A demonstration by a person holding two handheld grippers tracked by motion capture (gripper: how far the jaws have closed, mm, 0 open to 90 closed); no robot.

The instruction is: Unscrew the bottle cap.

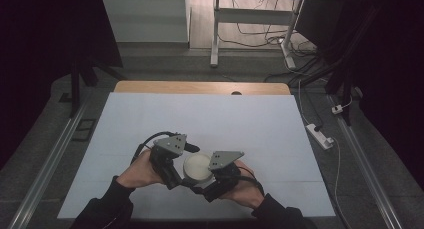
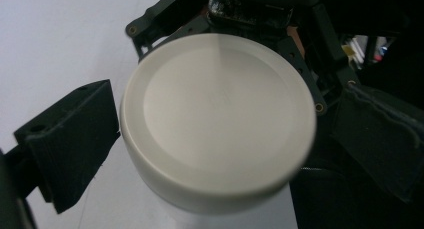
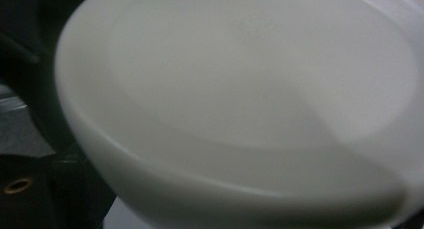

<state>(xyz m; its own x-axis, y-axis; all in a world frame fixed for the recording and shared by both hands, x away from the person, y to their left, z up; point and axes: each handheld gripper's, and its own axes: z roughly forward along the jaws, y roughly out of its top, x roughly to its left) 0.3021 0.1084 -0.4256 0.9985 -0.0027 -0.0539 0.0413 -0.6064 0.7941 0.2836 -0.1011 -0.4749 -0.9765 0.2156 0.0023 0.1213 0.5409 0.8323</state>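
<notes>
A round white jar (image 1: 196, 166) with a flat lid stands near the front of the pale mat (image 1: 200, 114), between both hands. My left gripper (image 1: 183, 175) comes in from the left and my right gripper (image 1: 212, 177) from the right. In the left gripper view the jar (image 2: 215, 119) sits between the jaws; the left finger (image 2: 70, 144) presses its side, the other is a dark shape at the lower right. Across the jar, the right gripper (image 2: 250, 14) has its linkage spread around it. The jar (image 3: 240, 89) is very close in the right gripper view, with a dark jaw at the lower left against its side.
The mat covers a wooden table (image 1: 200, 87) whose far edge shows. On the floor to the right lies a white power strip (image 1: 320, 135) with cables. A white desk frame (image 1: 215, 39) stands beyond the table. Metal rails (image 1: 55, 154) run along both sides.
</notes>
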